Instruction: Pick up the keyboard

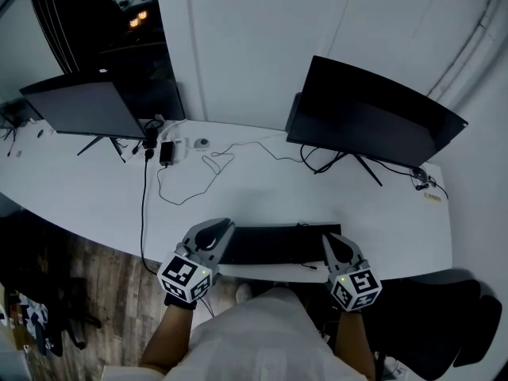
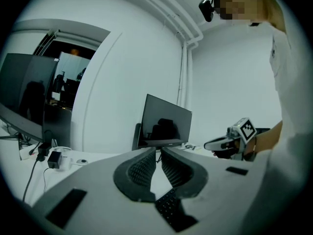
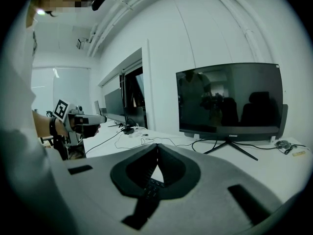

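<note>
The black keyboard [image 1: 278, 244] lies flat on the white desk [image 1: 238, 189], close to its front edge. My left gripper [image 1: 228, 226] hangs at the keyboard's left end with its jaws shut and nothing between them. My right gripper [image 1: 327, 239] is over the keyboard's right end, also shut and empty. In the left gripper view the tips [image 2: 157, 150] meet above a strip of keys [image 2: 168, 207]. In the right gripper view the closed tips [image 3: 156, 146] sit above the keys [image 3: 150, 186]. Whether either gripper touches the keyboard I cannot tell.
A dark monitor [image 1: 369, 113] stands behind the keyboard at the right, another monitor [image 1: 83, 109] at the far left. Loose cables [image 1: 210, 169] and a power adapter [image 1: 167, 152] lie between them. A black chair [image 1: 444, 316] sits by the desk's right end.
</note>
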Tool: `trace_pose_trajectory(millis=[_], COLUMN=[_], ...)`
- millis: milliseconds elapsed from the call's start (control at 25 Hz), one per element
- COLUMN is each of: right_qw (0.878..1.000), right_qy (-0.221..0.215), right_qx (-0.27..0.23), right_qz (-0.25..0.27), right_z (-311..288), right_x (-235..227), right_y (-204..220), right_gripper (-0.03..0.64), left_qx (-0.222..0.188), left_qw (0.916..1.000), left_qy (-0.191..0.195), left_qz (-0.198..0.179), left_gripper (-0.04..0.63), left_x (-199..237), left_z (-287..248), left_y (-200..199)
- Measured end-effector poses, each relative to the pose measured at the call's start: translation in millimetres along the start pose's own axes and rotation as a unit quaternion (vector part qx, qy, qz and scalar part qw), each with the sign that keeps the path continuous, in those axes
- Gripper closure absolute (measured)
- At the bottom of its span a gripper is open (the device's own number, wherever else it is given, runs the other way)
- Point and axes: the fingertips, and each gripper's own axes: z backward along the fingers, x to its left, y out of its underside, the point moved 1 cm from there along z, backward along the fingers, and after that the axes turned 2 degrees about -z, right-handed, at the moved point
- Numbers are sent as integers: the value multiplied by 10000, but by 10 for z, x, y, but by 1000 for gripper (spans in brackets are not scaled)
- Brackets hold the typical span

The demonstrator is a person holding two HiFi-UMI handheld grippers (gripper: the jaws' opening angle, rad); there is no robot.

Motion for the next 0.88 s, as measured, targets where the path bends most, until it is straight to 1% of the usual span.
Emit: trace_pose_trajectory(millis=[240, 880], right_qw=[9998, 9974], right_qy=[-75, -207], right_qx=[163, 628], right_qz=[-95, -285], right_z=[-83, -329], right_x=[-24, -148], right_y=[156, 511], right_gripper=[612, 576], left_qx=[96, 641], left_qw=[9999, 9974], left_qy=[18, 288], left_qz=[39, 142], left_gripper=[561, 561], left_x=[-23, -180], left_z=[-77, -367], left_y=[115, 502])
